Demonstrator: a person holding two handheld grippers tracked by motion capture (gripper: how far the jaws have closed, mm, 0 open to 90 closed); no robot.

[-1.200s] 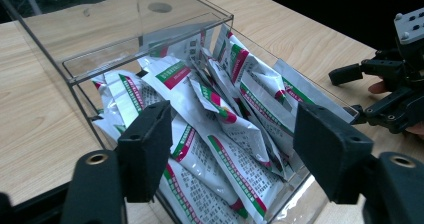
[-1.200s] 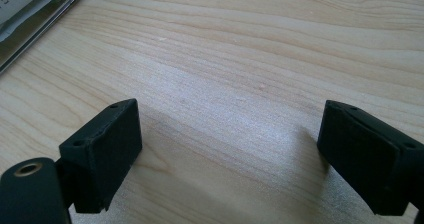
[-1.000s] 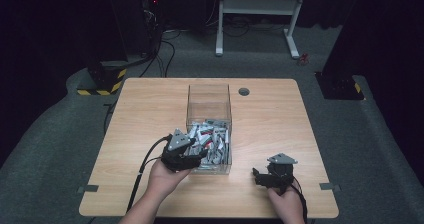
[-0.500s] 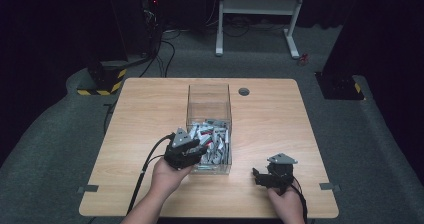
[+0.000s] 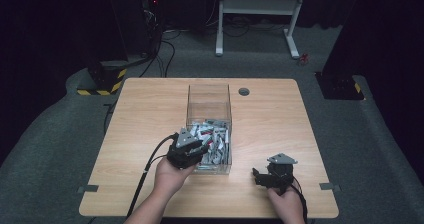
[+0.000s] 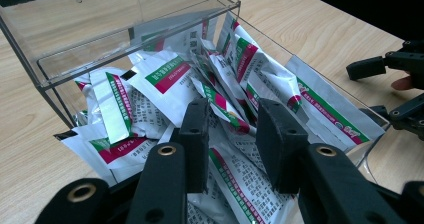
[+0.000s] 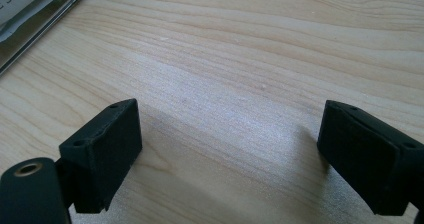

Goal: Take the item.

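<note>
A clear plastic box (image 5: 209,86) stands mid-table, its near half full of white sachets (image 5: 215,134) with green and red stripes. My left gripper (image 5: 199,150) reaches over the box's near left corner into the pile. In the left gripper view its jaws have just been closing and stand a narrow gap apart (image 6: 232,119) over the sachets (image 6: 165,76), with the edge of one sachet between them; the pads do not visibly press on it. My right gripper (image 5: 257,176) rests open on the bare wood right of the box, its pads far apart (image 7: 227,134).
The box's far half (image 6: 135,26) holds nothing. A round cable hole (image 5: 244,91) sits near the table's far edge. The right gripper (image 6: 395,84) shows beyond the box wall. Bare wood lies left and right of the box.
The left gripper has shifted slightly at the box's near corner. The right hand has stayed still.
</note>
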